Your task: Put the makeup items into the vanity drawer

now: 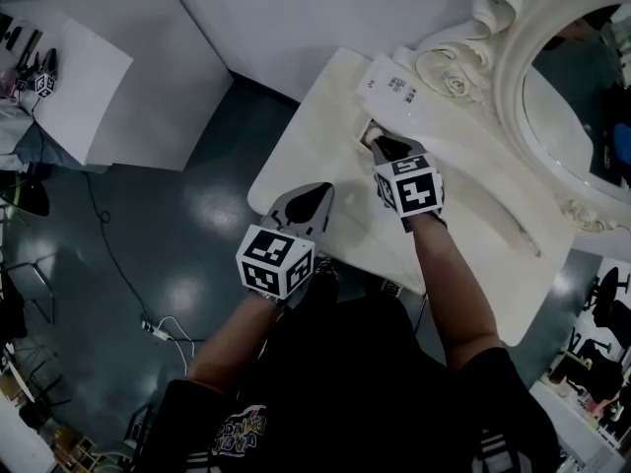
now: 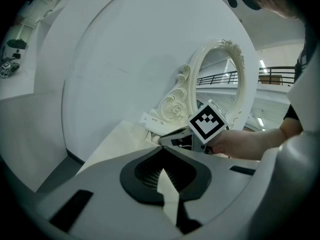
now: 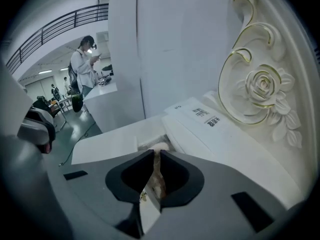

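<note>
Right tongs (image 3: pixel 154 153) are clenched on a small makeup item (image 3: pixel 158 180), a pale, pinkish-beige, soft-looking lump. It seems to be wrapped in something clear and is pinched upright between the dark jaw faces. The grip is low over the cream table (image 1: pixel 315 116), just in front of the carved, rose-decorated frame of the mirror (image 1: pixel 572 106). A flat white box (image 3: pixel 215 129) with a printed label lies beside the item, closer to the mirror. Left tongs (image 2: pixel 162 153) are closed with nothing in them, over the table edge farther from the mirror.
</note>
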{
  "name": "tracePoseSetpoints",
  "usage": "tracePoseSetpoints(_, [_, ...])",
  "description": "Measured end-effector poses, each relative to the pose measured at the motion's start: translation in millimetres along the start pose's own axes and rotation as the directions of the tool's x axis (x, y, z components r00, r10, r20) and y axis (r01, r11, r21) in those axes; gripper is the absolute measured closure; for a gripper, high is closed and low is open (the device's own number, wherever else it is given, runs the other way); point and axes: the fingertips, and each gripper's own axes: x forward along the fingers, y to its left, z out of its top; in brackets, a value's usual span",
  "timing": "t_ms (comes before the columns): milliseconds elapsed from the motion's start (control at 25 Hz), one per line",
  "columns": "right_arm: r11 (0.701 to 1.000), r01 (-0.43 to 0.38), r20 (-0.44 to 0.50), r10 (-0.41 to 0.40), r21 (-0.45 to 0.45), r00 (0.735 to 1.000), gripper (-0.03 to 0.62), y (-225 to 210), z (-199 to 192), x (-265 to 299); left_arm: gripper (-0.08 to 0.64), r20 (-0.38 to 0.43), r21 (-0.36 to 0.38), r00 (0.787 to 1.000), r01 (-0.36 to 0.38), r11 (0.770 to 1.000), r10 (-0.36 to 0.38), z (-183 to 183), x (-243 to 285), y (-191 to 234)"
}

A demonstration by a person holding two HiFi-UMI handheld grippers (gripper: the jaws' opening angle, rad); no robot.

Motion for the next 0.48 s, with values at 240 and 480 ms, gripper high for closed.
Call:
tracePoseSetpoints(240, [1.0, -0.021, -0.077, 0.023, 0.021, 0.997, 0.531, -4, -2, 8, 0.56, -0.004, 0.004, 1.0, 0.008, 1.0, -0.008, -3, -5, -2])
tracePoseSetpoints(480, [0.999, 0.006, -0.018, -0.005, 0.041, 1.0, 0.531, -7, 5, -5, 0.56, -0.006, 0.018, 1.0, 0.03, 0.999, -0.03, -4, -9, -12])
